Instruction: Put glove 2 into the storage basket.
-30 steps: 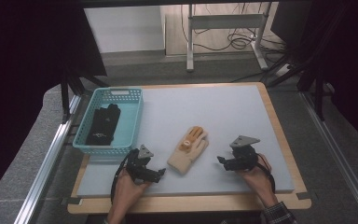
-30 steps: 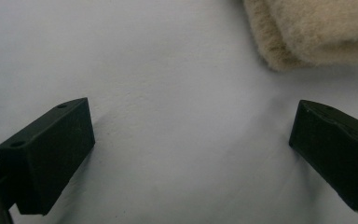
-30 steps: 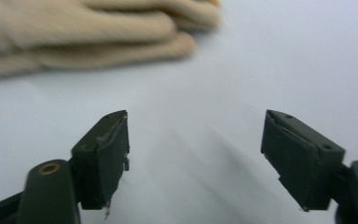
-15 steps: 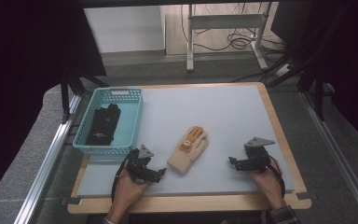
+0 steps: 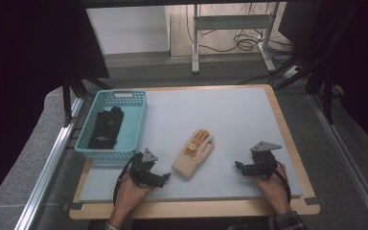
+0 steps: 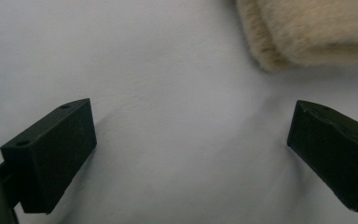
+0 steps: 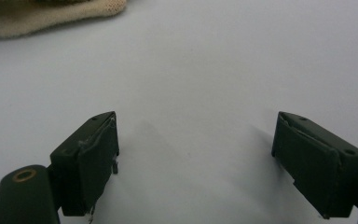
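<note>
A cream glove (image 5: 193, 154) w/ orange finger parts lies flat on the grey mat (image 5: 230, 120), about mid-way across, near the front. All places are told from the glove. Left gripper (image 5: 159, 178) sits on the mat just left of its cuff & a bit nearer the person, jaws wide apart, holding nothing. Right gripper (image 5: 239, 168) is well off to the right, jaws wide apart too, nothing in them. Blue basket (image 5: 124, 96) w/ a black glove (image 5: 106, 127) inside stands to the far left.
</note>
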Available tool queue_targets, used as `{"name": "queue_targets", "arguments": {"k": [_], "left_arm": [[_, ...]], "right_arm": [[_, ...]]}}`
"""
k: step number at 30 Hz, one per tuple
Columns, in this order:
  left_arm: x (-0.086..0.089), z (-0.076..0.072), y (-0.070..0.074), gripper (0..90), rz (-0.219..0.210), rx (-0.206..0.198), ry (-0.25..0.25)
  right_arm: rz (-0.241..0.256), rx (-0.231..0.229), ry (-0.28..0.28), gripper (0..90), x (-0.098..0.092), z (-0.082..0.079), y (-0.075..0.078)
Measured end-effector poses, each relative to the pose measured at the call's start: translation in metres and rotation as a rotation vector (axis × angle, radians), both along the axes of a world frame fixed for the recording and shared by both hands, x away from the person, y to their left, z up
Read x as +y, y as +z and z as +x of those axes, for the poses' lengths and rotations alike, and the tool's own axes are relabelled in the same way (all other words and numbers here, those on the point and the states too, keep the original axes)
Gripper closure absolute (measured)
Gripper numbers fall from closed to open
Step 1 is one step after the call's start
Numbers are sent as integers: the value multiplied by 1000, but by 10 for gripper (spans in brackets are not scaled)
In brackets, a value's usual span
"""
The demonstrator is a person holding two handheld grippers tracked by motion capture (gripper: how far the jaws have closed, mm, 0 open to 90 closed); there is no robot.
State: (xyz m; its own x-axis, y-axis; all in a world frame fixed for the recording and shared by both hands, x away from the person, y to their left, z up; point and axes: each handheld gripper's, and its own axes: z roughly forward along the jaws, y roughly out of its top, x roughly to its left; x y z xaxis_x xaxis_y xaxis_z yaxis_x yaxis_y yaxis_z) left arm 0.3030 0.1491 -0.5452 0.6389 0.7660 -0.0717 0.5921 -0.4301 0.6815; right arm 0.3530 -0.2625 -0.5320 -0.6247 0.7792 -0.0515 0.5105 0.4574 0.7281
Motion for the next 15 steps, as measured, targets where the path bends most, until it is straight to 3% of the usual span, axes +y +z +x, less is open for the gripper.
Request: {"name": "queue_targets", "arguments": {"k": [10,15], "left_arm": [[-2,0,22,13,-80,5,-19],[-14,7,36,14,-80,2,-45]], "right_arm": [[1,1,-1,142,0,0,0],[1,0,0,142,0,0,0]]}}
